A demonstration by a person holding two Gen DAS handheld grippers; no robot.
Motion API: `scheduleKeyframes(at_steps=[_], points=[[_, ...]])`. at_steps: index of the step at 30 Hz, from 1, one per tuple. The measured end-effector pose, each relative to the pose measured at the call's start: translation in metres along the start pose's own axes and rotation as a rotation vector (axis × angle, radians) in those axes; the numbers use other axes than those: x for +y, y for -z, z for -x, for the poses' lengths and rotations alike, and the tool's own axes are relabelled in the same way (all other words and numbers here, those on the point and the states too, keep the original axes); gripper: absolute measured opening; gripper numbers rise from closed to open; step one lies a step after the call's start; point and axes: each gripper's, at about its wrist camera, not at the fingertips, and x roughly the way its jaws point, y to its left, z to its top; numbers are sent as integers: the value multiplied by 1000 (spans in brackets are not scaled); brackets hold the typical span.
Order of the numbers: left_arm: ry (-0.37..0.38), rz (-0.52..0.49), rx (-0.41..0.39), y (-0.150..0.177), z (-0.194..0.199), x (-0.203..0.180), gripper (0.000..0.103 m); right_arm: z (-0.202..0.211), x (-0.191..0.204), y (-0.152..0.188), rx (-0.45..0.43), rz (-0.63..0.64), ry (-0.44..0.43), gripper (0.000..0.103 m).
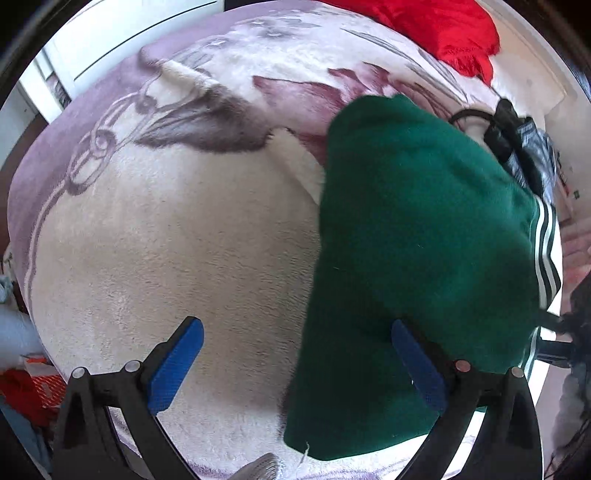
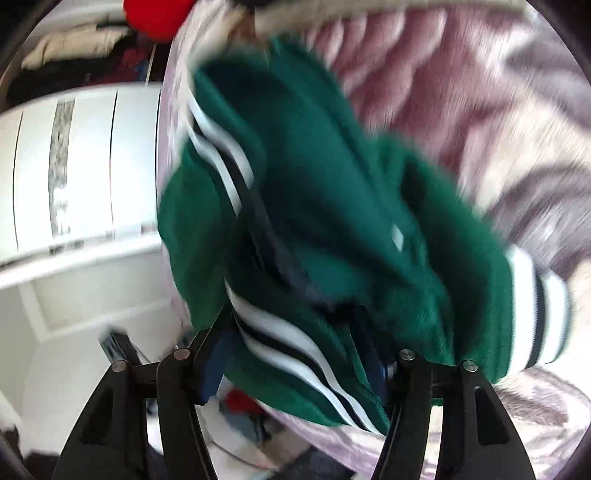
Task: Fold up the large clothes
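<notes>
A dark green fleece jacket (image 1: pixel 406 240) with white and dark striped trim lies bunched on the right part of a cream and mauve flowered blanket (image 1: pixel 166 240). My left gripper (image 1: pixel 297 365) hangs above it, open wide. Its left blue pad is over bare blanket, its right one over the jacket's edge, and neither grips anything. In the blurred right wrist view the jacket (image 2: pixel 332 184) fills the middle. Its striped hem runs through my right gripper (image 2: pixel 299 358), whose fingers stand apart with the cloth loose between them.
A red cloth (image 1: pixel 443 29) lies at the blanket's far right. A black object with a cable (image 1: pixel 506 129) sits beyond the jacket. White cupboard fronts (image 2: pixel 74 166) stand past the bed's edge. Red and orange things (image 1: pixel 22 391) lie on the floor at lower left.
</notes>
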Motion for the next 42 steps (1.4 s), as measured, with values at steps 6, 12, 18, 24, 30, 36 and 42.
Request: scheduleKeyframes(at_steps=[6, 12, 18, 24, 30, 36, 42], points=[[-46, -69, -48, -10, 12, -27, 103, 49, 22, 23, -233, -26, -28, 8], [-10, -96, -37, -21, -8, -54, 103, 87, -4, 22, -320, -123, 106, 8], [-52, -134, -30, -22, -25, -62, 103, 30, -55, -9, -199, -171, 217, 10], [-50, -134, -29, -21, -26, -64, 103, 56, -59, 14, -127, -184, 65, 59], [-44, -131, -43, -21, -21, -73, 103, 44, -57, 57, -74, -131, 91, 3], [21, -124, -29, -23, -24, -84, 103, 69, -64, 55, -257, -186, 323, 2], [-8, -169, -43, -22, -22, -100, 103, 41, -71, 40, -122, -218, 322, 4]])
